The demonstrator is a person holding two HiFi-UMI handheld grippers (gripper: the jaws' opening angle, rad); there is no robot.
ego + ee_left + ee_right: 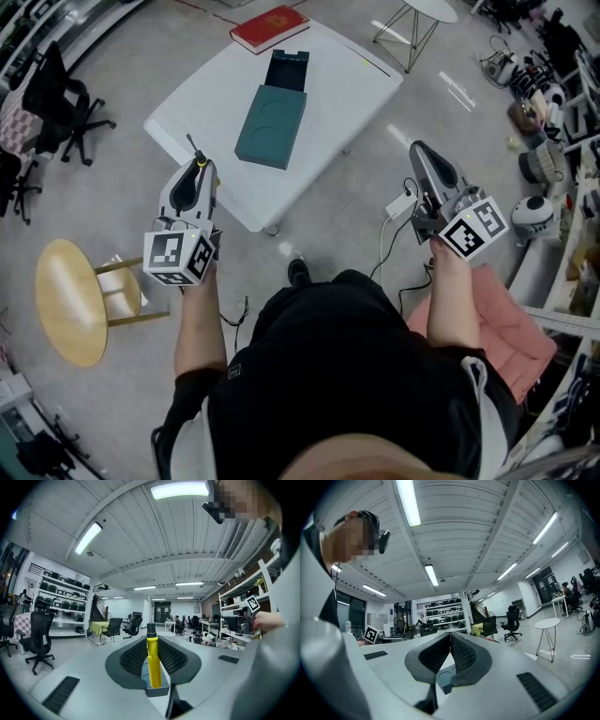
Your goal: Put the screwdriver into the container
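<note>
A yellow-handled screwdriver (200, 165) (153, 663) is clamped between the jaws of my left gripper (198, 161) (152, 638), its black shaft pointing out past the fingertips. That gripper is held in the air, short of the white table (342, 98). On the table lie a teal container (272, 127) and, just behind it, a dark open box (288, 69). To the right of the table my right gripper (419, 152) (450, 637) is shut with nothing in it. Both gripper views look out level across the room, and neither shows the container.
A red book (269, 28) lies at the table's far corner. A round yellow stool (67, 300) stands at my left and a black office chair (66, 103) further left. A wire-legged side table (417, 23) stands beyond the table, with cluttered shelves at the right.
</note>
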